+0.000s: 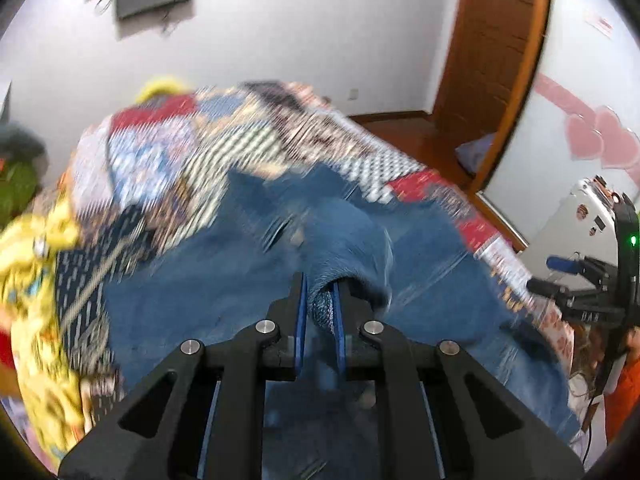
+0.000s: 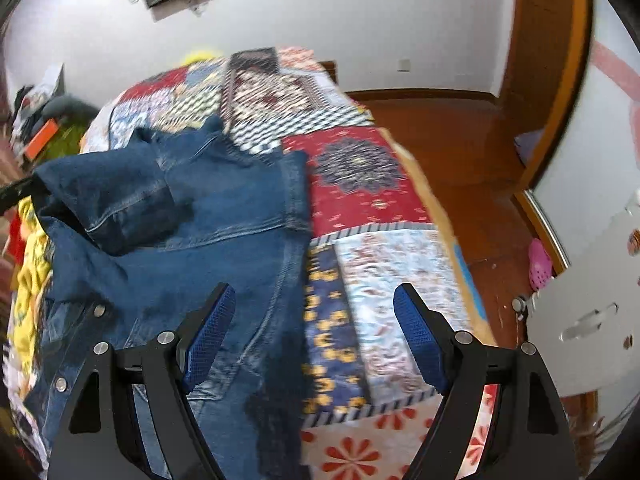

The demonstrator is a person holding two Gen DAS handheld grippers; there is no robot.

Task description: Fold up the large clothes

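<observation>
A blue denim jacket (image 2: 224,216) is spread on a patchwork quilt (image 2: 360,184) that covers the bed, with its long axis running from the near edge of the bed away toward the far wall, and one sleeve (image 2: 120,204) is seen lifted and doubled across the upper body of the garment. The left gripper (image 1: 320,300) is clamped narrowly on a bunched fold of denim, which is pinched between its blue pads (image 1: 301,312), so the cloth is carried directly ahead of that claw and drapes down onto the jacket below. The right gripper (image 2: 314,300) is held wide apart and holds nothing; it is poised above the right-hand edge of the jacket, whose stitched side seam (image 2: 296,208) lies just to the left of the claw's midline, while bare quilt lies under its right finger. The left claw is thus judged the one in charge of the fold, and the coming move is judged to turn on carrying the held sleeve across the long axis toward the jacket's middle (the left view is blurred, so the exact part gripped cannot be told). No containers are seen; a yellow garment (image 2: 28,280) is heaped just beside the jacket's left edge.
</observation>
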